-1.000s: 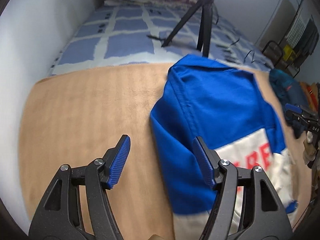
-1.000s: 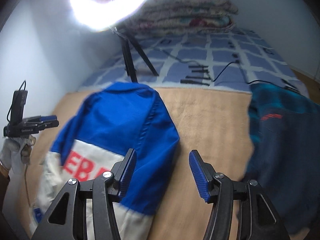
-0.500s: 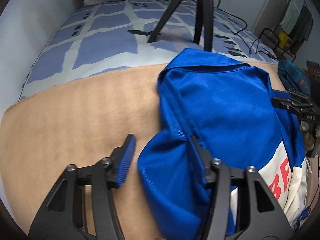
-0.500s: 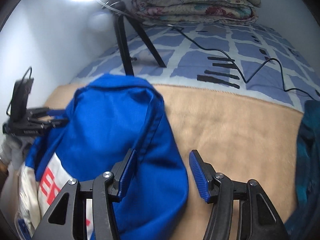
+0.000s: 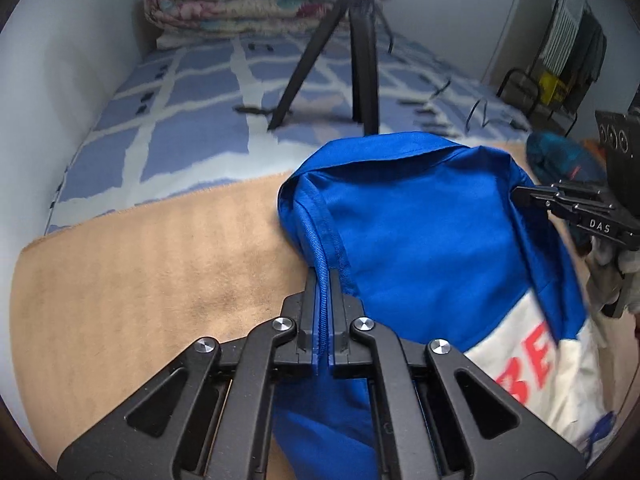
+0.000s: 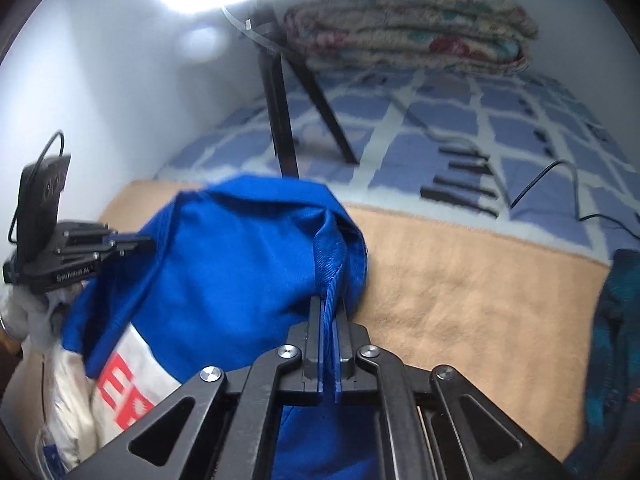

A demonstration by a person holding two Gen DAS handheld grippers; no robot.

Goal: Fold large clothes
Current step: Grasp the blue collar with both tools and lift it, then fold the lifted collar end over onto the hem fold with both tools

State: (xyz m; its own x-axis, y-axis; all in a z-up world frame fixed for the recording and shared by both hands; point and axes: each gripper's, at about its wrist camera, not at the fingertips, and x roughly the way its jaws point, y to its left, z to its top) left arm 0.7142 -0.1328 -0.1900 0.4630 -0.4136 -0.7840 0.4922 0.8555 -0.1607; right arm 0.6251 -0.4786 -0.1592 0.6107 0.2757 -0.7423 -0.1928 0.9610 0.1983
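The left gripper (image 5: 322,312) is clamping a ridged seam of the bright blue garment with a white panel and red letters (image 5: 424,248), jaws pressed tight on a thin fold of cloth. The right gripper (image 6: 329,328) is doing the same on the opposite side, pinching a corded blue edge, fingers closed with only fabric between them. So both sides of the garment are being held at once, and between them the blue body is bulging up slightly while its white lower part is trailing toward the near edge.

The garment is lying on the tan fleece blanket (image 5: 140,272), which is covering the near end of the bed; beyond it the blue-and-white checked bedspread (image 5: 192,140) is showing, with the black tripod (image 5: 360,64) standing just behind the garment's far edge. A dark teal garment (image 6: 616,340) is sitting off to the right, well apart.

My read: this is the start of a fold, both edges gripped. Doing it well is likely meaning lifting both sides evenly, keeping the cloth taut between the grippers so the slippery fabric is not sagging or slipping from the thin pinches, and steering clear of the tripod legs while carrying the edge over.
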